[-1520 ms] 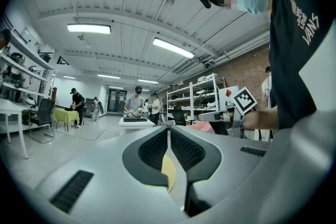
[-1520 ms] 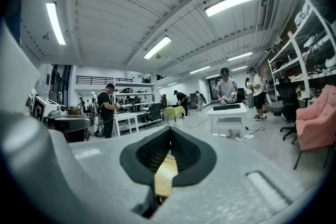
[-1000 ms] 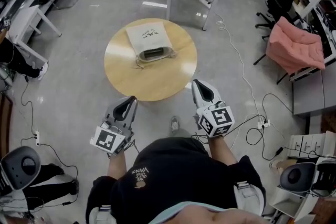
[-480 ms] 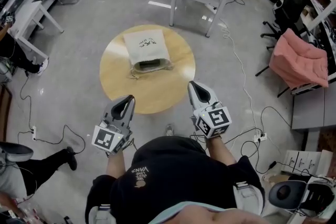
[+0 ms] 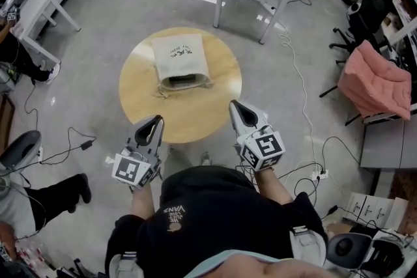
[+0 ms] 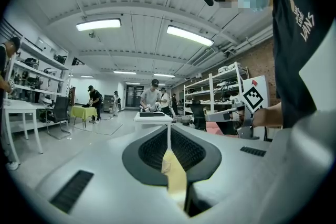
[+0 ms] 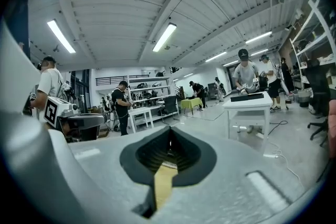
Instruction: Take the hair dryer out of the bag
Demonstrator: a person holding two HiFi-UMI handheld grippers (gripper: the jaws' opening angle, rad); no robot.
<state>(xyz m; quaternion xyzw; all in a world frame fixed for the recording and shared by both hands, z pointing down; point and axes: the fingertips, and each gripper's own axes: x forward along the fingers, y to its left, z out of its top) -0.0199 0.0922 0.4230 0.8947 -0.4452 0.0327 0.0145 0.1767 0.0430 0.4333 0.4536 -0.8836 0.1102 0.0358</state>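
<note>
On the table (image 5: 140, 91), the bag (image 5: 179, 55) hides most of the hair dryer (image 5: 180, 81); left tool (image 5: 154, 122) and right tool (image 5: 236, 107) closed, empty.

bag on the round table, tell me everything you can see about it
The off-white cloth drawstring bag lies flat on the far half of the round light wooden table. It is roughly rectangular, with a small dark print on its upper face. Its mouth faces the person and gapes open, showing a dark object inside. Thin cords trail from the mouth's corners onto the wood. Only the table touches it.
</note>
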